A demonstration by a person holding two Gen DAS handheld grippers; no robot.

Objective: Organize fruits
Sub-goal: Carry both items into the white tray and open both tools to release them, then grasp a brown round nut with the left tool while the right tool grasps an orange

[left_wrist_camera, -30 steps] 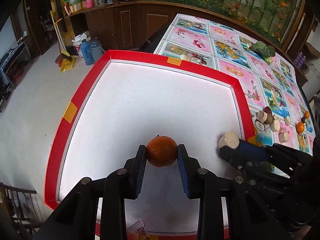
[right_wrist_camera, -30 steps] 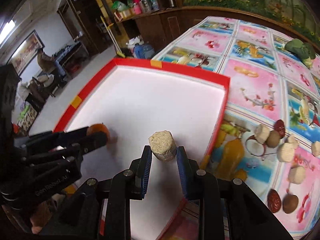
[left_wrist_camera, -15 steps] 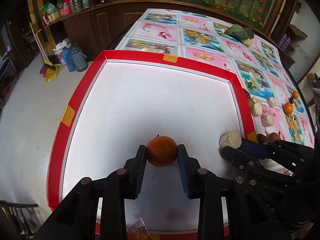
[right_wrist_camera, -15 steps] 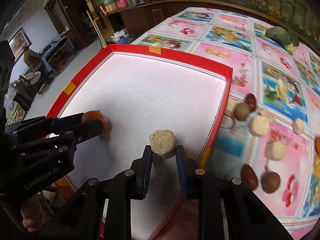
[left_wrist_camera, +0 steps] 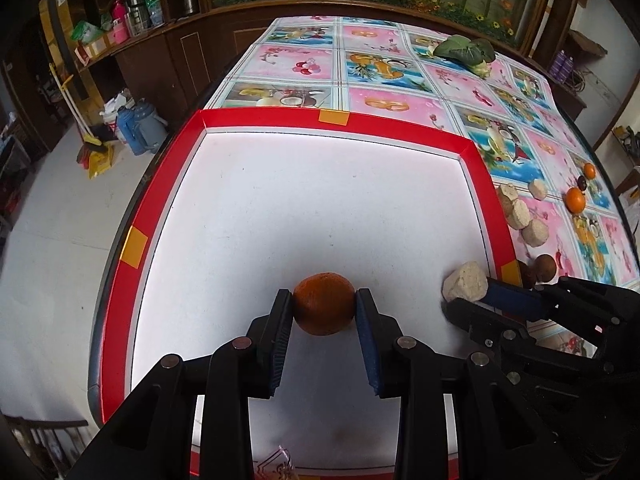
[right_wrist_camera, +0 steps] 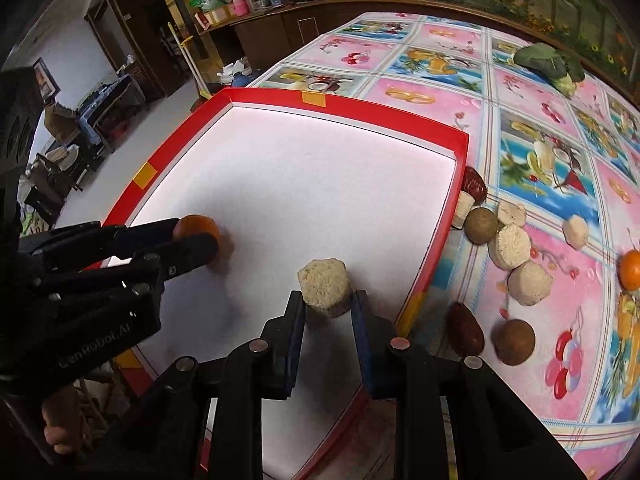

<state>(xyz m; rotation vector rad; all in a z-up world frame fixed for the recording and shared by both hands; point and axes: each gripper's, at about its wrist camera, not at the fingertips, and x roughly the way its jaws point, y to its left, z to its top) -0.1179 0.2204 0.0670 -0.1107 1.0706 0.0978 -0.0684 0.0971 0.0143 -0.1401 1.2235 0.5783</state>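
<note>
An orange sits between the pads of my left gripper, which is shut on it over the near part of the white, red-rimmed tray. My right gripper is shut on a beige hexagonal cake low over the tray's near right corner. In the left wrist view that cake and the right gripper appear at the right. The right wrist view shows the orange in the left gripper at the left.
On the fruit-print tablecloth right of the tray lie several beige cakes, brown round fruits, red dates and oranges. A leafy vegetable lies at the far end. Cabinets and floor clutter lie beyond the tray's left side.
Both grippers have shifted over the tray with their loads still held; the loose fruits on the cloth now sit further from the cake than before.
</note>
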